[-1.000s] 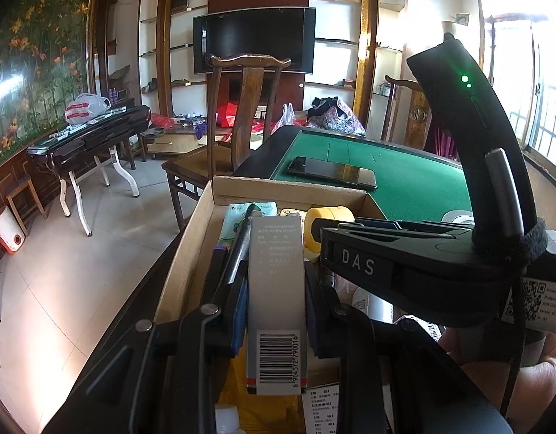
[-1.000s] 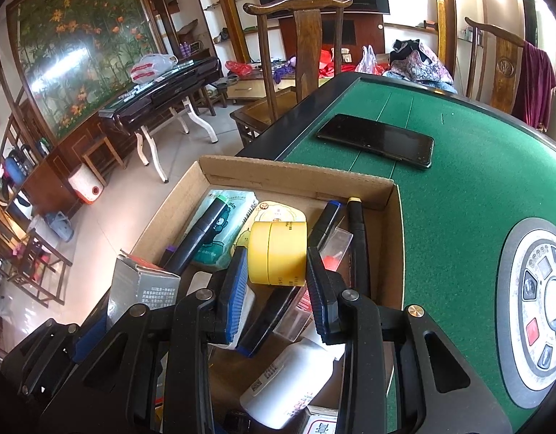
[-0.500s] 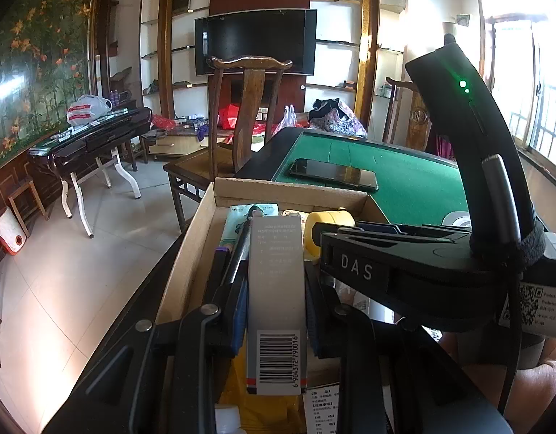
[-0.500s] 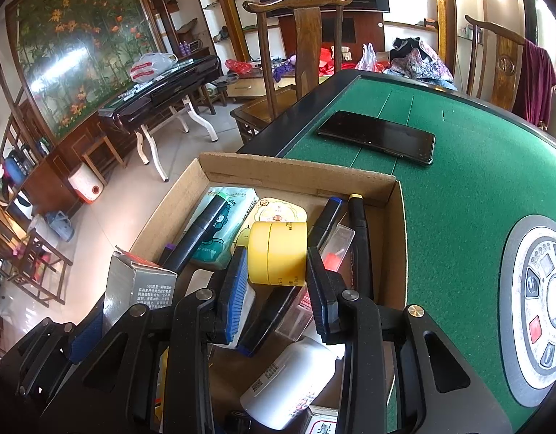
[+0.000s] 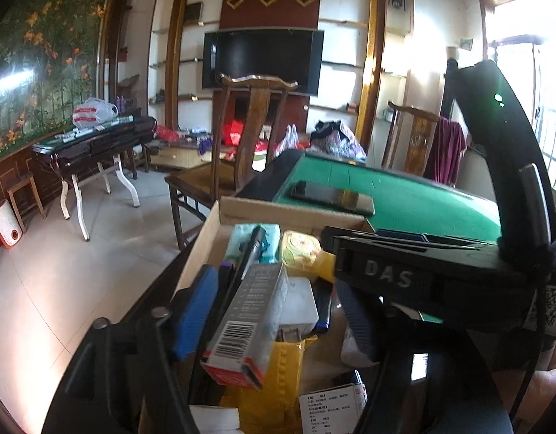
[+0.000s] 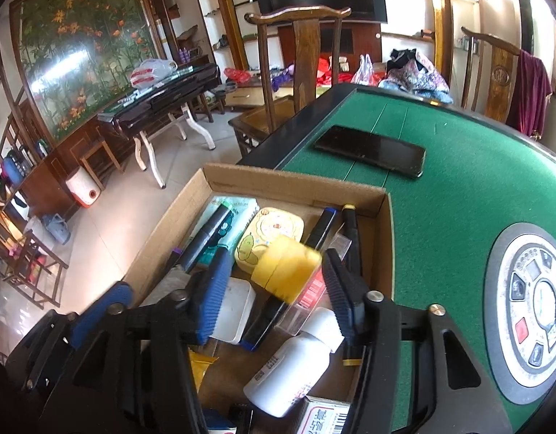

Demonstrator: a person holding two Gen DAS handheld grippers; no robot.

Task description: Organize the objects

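An open cardboard box (image 6: 292,182) of small items sits at the left edge of the green table (image 6: 458,188). In the left wrist view a grey carton with a barcode (image 5: 247,322) leans tilted between the fingers of my left gripper (image 5: 276,316). The jaws are opening and neither pad presses on the carton. My right gripper (image 6: 278,298) hangs over the box, its jaws also opening. A blurred yellow roll (image 6: 285,271) lies loose between them, with a gap on each side. The right gripper's black body (image 5: 386,275) fills the right of the left wrist view.
Inside the box lie dark pens (image 6: 325,226), a yellow cartoon case (image 6: 269,233), a tissue pack (image 6: 234,209), a white bottle (image 6: 296,358) and a white case (image 6: 232,307). A black phone (image 6: 370,150) lies on the felt. The table's control panel (image 6: 534,311) is right. A wooden chair (image 6: 299,58) stands behind.
Both grippers' jaws have spread. The grey carton, held upright before, now tilts loose. The yellow roll has slipped out of the right pads and is blurred.
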